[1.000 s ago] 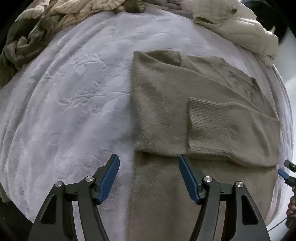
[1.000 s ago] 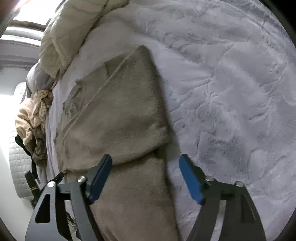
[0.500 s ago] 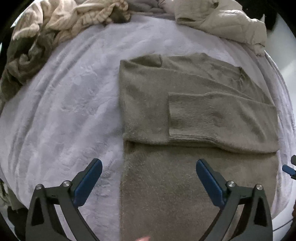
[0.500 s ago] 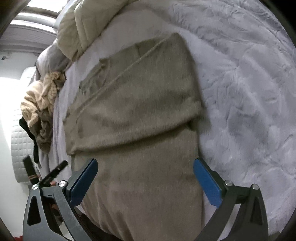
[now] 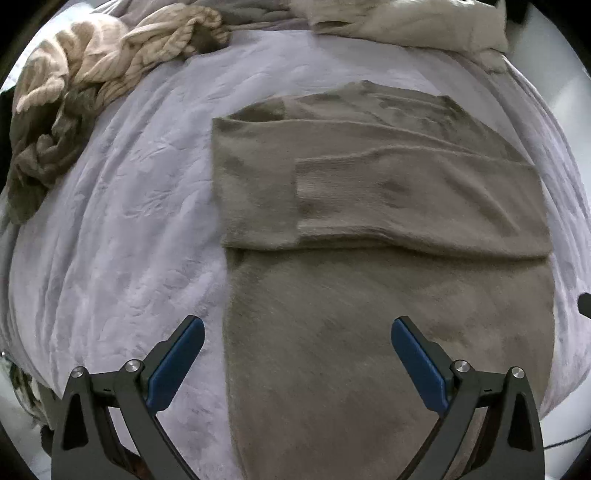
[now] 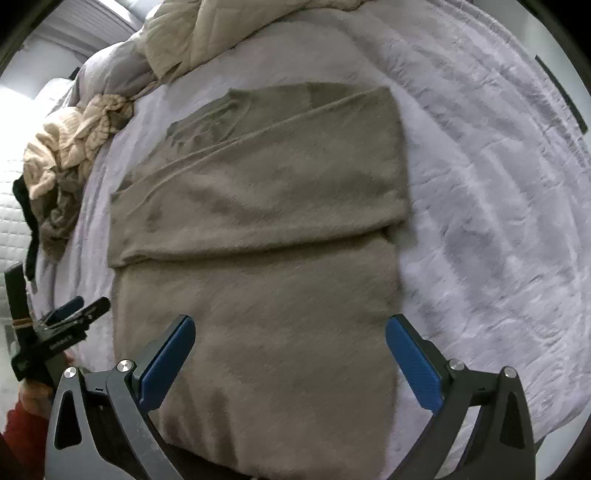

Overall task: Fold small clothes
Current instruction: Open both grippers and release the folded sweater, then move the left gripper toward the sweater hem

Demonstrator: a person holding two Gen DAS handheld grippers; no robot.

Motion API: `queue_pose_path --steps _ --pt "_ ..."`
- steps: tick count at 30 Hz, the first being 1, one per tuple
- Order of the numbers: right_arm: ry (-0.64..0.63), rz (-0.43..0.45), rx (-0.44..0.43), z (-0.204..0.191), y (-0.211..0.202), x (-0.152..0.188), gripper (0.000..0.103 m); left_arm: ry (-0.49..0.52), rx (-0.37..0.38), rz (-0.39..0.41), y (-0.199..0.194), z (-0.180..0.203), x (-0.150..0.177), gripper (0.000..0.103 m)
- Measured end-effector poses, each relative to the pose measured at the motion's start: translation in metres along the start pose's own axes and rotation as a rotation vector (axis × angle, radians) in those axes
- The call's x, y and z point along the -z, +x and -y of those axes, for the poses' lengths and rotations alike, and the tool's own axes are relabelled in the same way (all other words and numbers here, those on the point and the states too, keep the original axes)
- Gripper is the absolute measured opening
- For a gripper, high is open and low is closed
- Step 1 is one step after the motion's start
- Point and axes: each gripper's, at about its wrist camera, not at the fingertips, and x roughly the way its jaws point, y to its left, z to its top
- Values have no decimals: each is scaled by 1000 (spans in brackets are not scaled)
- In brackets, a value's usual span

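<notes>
A taupe fuzzy sweater (image 5: 369, 229) lies flat on a pale lilac blanket (image 5: 110, 221), both sleeves folded across the chest, a ribbed cuff (image 5: 332, 192) on top. My left gripper (image 5: 297, 354) hovers open above the sweater's lower left part, nothing between its blue pads. In the right wrist view the same sweater (image 6: 266, 221) fills the middle. My right gripper (image 6: 290, 350) is open above its hem part, holding nothing. The left gripper (image 6: 74, 310) shows at the left edge of that view, held by a hand with a red sleeve.
A heap of cream and olive knitwear (image 5: 81, 96) lies at the far left of the bed. A beige quilted cover (image 5: 406, 22) is bunched at the far edge. In the right wrist view the knitwear heap (image 6: 62, 162) and the quilted cover (image 6: 207, 33) lie beyond the sweater.
Both grippers have drawn back and up from the sweater and their jaws have spread wider. The sweater has stayed in place.
</notes>
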Motion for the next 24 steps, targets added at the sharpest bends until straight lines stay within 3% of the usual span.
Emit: queue_pose_path --steps 12,19,24 --pt "31 -58 -81 12 0 20 103 5 -13 -40 -22 32 30 101" --pt "14 -152 -224 38 13 31 103 -126 -31 -74 -26 49 70 101" --pt "-36 -187 -233 47 18 36 103 -231 -16 -115 -26 59 100 101"
